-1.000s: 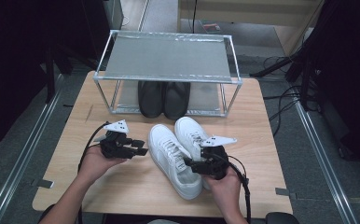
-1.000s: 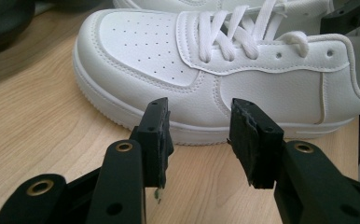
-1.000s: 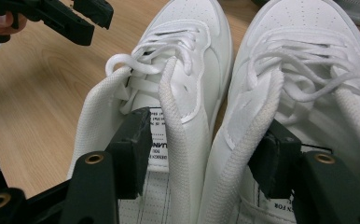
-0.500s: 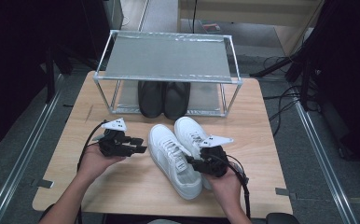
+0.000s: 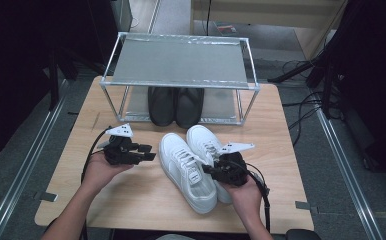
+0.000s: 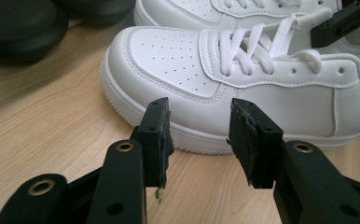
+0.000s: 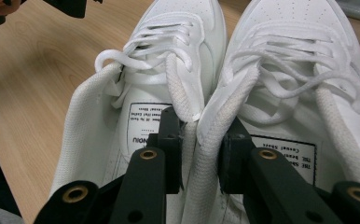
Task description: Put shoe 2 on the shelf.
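Two white sneakers lie side by side at the table's front, the left one and the right one. My right gripper comes at them from the heel end. In the right gripper view it is shut on the two inner collars, pinching the left shoe and right shoe together. My left gripper is held just left of the pair. It stands open, its jaws a short way off the outer side of the nearer sneaker, with nothing between them.
A metal-framed shoe rack stands at the back of the wooden table. A pair of black shoes sits on its lower level, close behind the sneakers' toes. Cables trail from both grippers toward the front edge.
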{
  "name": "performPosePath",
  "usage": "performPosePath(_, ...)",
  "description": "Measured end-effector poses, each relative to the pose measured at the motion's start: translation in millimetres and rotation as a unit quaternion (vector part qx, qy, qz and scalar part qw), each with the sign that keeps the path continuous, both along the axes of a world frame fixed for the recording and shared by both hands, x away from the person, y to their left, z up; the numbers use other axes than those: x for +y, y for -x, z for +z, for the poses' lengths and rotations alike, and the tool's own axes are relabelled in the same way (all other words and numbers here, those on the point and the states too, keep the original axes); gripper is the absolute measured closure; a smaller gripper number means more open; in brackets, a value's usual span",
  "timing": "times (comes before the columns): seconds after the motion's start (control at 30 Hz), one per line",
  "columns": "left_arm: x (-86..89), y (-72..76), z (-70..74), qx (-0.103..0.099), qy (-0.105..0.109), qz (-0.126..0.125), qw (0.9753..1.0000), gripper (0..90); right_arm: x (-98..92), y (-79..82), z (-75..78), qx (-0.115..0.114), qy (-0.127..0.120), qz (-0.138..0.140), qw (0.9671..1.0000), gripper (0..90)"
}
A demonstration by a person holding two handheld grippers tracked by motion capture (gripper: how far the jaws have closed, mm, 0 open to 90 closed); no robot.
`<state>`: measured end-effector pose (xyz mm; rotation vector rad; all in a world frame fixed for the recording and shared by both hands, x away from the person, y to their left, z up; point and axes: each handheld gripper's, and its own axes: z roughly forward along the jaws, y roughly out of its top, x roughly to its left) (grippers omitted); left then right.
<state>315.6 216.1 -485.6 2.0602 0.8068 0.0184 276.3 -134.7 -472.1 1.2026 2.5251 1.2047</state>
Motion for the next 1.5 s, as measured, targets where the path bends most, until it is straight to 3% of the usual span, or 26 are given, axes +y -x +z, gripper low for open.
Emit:
performPosePath(0.1, 1.8, 1.6, 1.6, -0.004, -0.011, -0.001, 0.9999, 59.6, -2.8, -2.3, 1.7, 0.0, 0.003, 0.008, 1.0, 76.0)
performPosePath(0.37, 7.7, -0.4, 1.8, 0.004, -0.008, 0.003, 1.0, 57.2, -9.6, -6.3, 7.2, -0.003, 0.012, 0.025, 0.9996, 76.5)
performPosePath(0.6, 16.1, -1.7, 2.0, 0.012, 0.013, 0.014, 0.9998, 48.3, -18.0, -9.5, 12.3, -0.003, 0.016, 0.047, 0.9988, 77.2)
performPosePath(0.8, 22.7, 0.8, 2.9, 0.005, 0.013, 0.023, 0.9996, 46.1, -26.7, -9.6, 19.1, -0.006, -0.014, 0.064, 0.9978, 77.2)
performPosePath(1.03, 44.7, 6.2, 1.7, 0.005, 0.021, 0.047, 0.9987, 45.5, -21.7, -7.4, 28.7, -0.037, 0.01, 0.128, 0.9911, 77.4)
performPosePath(1.27, 58.6, 12.6, 0.7, 0.002, 0.018, 0.071, 0.9973, 45.3, -13.7, -22.4, 27.8, -0.006, -0.017, 0.153, 0.9881, 77.3)
performPosePath(1.5, 72.1, 18.1, -1.6, -0.003, 0.009, 0.094, 0.9956, 45.4, -0.7, -37.3, 33.5, -0.017, -0.008, 0.186, 0.9824, 77.4)
